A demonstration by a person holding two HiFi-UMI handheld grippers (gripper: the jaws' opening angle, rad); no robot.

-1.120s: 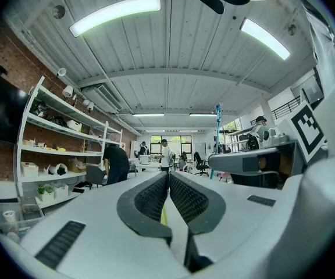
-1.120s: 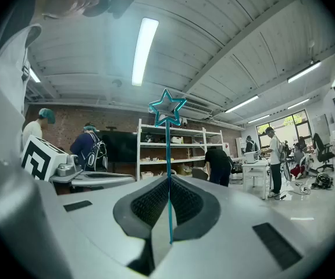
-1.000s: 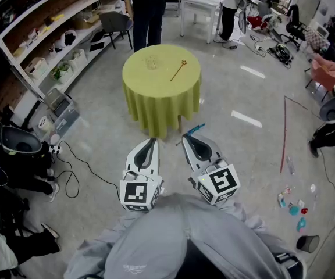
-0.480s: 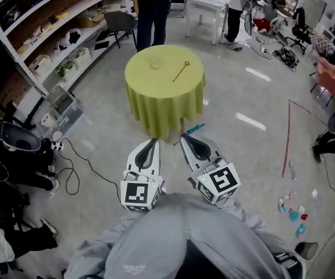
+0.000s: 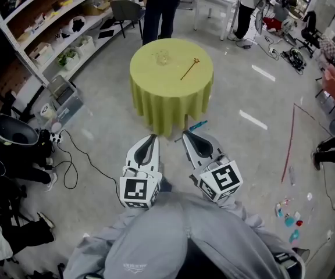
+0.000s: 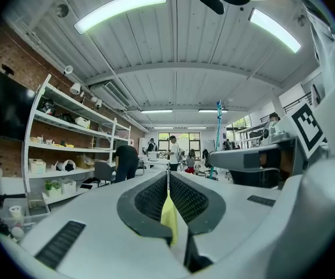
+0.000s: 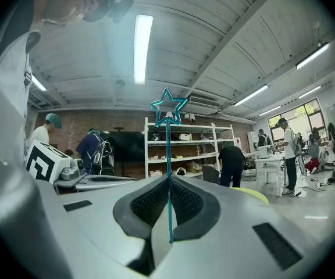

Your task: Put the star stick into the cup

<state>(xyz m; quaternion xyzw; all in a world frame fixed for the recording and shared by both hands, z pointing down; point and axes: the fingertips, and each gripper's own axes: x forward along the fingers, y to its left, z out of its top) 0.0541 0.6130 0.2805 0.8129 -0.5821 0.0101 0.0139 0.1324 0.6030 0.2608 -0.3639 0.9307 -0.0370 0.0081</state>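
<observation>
The cup (image 5: 162, 57) is tiny and indistinct.

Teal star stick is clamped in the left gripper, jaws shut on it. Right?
Wrong side. The teal star stick is clamped in the right gripper, jaws shut on it, not in the left gripper. The right gripper view shows it standing upright between the jaws.

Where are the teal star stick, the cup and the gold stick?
teal star stick (image 7: 168, 156): right gripper view, mid-shaft, above the tongs.
cup (image 5: 162, 56): head view, clear body, on the table.
gold stick (image 5: 189, 70): head view, mid-shaft.
</observation>
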